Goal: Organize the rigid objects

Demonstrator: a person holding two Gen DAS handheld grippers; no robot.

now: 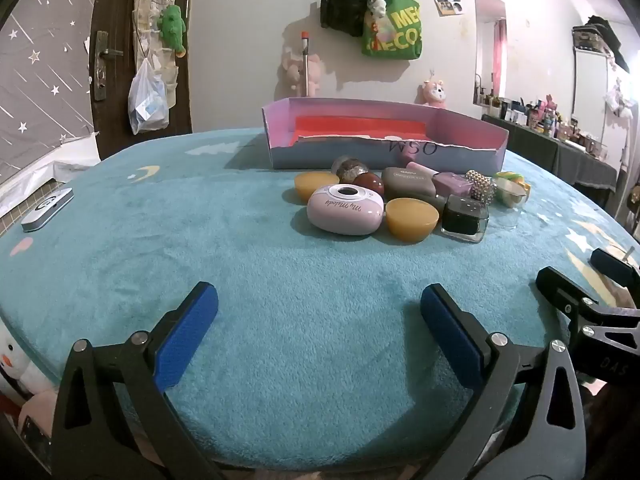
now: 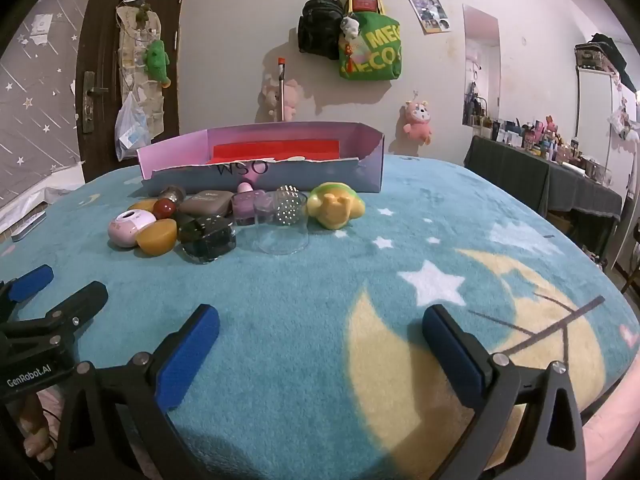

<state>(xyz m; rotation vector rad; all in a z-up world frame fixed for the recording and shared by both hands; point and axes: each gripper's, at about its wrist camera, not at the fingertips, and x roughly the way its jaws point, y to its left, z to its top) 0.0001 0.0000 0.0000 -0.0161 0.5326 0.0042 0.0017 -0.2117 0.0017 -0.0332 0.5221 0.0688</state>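
Left wrist view: left gripper (image 1: 319,322) hovers over the teal blanket (image 1: 160,248), jaws spread wide, nothing between them. The cluster of small rigid items lies ahead, just in front of the shallow pink-purple box (image 1: 384,152), whose torn front wall is low. Nearest: pink "My Melody" case (image 1: 345,210), smooth and rounded, likely slippery; best pinched across its short sides. Amber half-dome (image 1: 412,219) touches it; grip low at the widest part. Dark square glass bottle (image 1: 466,218) looks heavy and breakable; flat faces suit the pads. Right wrist view: right gripper (image 2: 321,342) also wide apart, empty, well short of the pile. Clear glass cup (image 2: 282,224) stands upright, nearest this side; thin-walled, fragile, slick, so take it across the rim gently. Yellow-green toy (image 2: 335,209) beside it: irregular, probably light. Box appears to hold only a red liner (image 2: 276,148); sorting apparently not yet started.
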